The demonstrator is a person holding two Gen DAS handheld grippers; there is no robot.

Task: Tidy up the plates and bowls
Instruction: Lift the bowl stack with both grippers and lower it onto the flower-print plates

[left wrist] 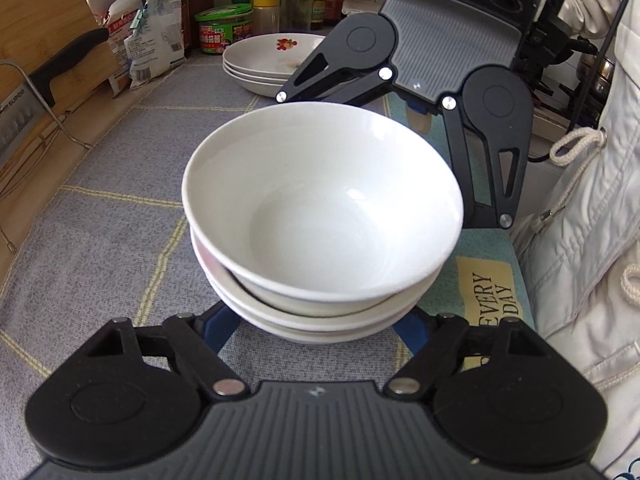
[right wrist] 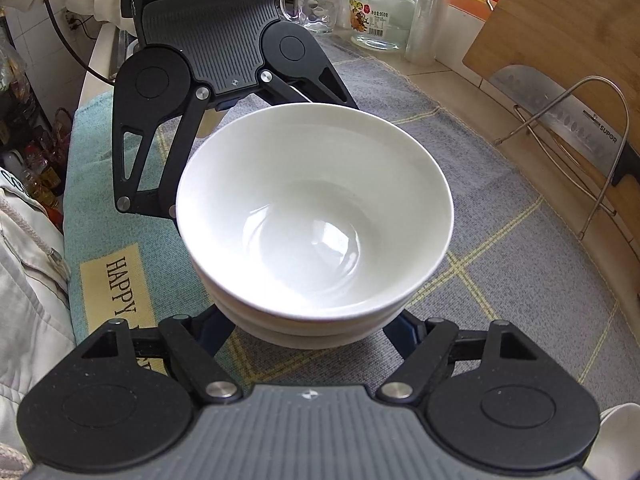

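Note:
A stack of three white bowls [left wrist: 320, 208] stands on the grey checked cloth; it also fills the middle of the right wrist view [right wrist: 316, 216]. My left gripper [left wrist: 320, 324] is wide open, its blue fingers [left wrist: 218, 326] on either side of the stack's base. My right gripper [right wrist: 312, 328] faces it from the opposite side, also wide open around the base. Each gripper shows in the other's view beyond the bowls: the right one [left wrist: 420, 108], the left one [right wrist: 236, 100]. A stack of white plates [left wrist: 272, 62] with a red motif sits behind.
Jars and bottles [left wrist: 224, 28] line the back wall. A cleaver [right wrist: 560, 120] leans in a wire rack against a wooden board [right wrist: 560, 20]. A glass jar [right wrist: 382, 8] and mug [right wrist: 316, 4] stand at the far end. A teal mat [right wrist: 112, 220] lies by the counter edge.

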